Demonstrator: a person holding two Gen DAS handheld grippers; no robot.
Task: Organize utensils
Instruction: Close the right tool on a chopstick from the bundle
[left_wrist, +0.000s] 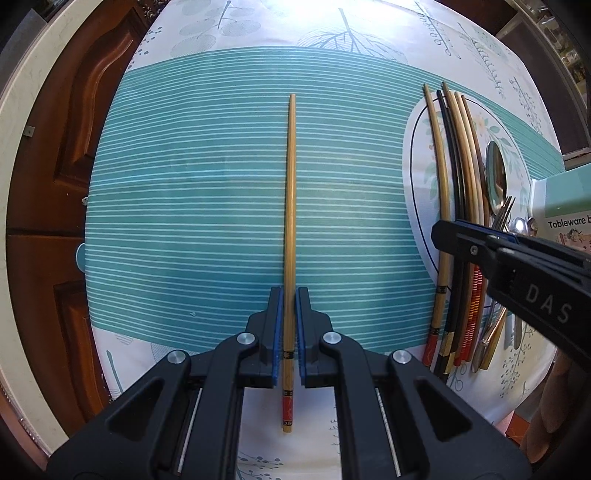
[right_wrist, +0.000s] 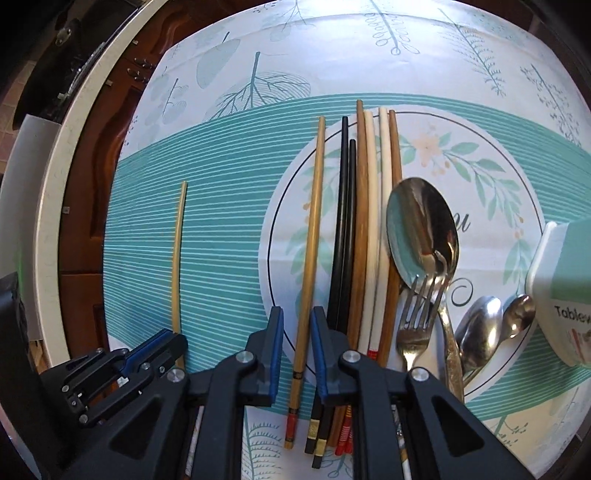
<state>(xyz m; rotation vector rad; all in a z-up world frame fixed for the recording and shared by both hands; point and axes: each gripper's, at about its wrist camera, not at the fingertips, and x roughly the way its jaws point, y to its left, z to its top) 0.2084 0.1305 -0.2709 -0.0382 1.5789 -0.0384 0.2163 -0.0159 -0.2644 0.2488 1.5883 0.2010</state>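
Note:
A tan chopstick (left_wrist: 290, 221) with a red and black decorated end lies lengthwise over the teal striped cloth. My left gripper (left_wrist: 289, 291) is shut on it near that end. The right wrist view shows the same chopstick (right_wrist: 178, 258) and left gripper (right_wrist: 162, 343) at the lower left. My right gripper (right_wrist: 297, 310) straddles a matching tan chopstick (right_wrist: 312, 240) at the left edge of the utensil pile. Small gaps show between its blue pads and the stick. In the left wrist view the right gripper (left_wrist: 443, 230) hangs over that pile.
Beside the tan chopstick lie black chopsticks (right_wrist: 341, 240), brown and white ones (right_wrist: 371, 221), a large spoon (right_wrist: 421, 229), a fork (right_wrist: 417, 314) and two small spoons (right_wrist: 480, 325). A tableware box (right_wrist: 561, 295) stands at the right. The table's left edge (left_wrist: 110, 206) borders a wooden door.

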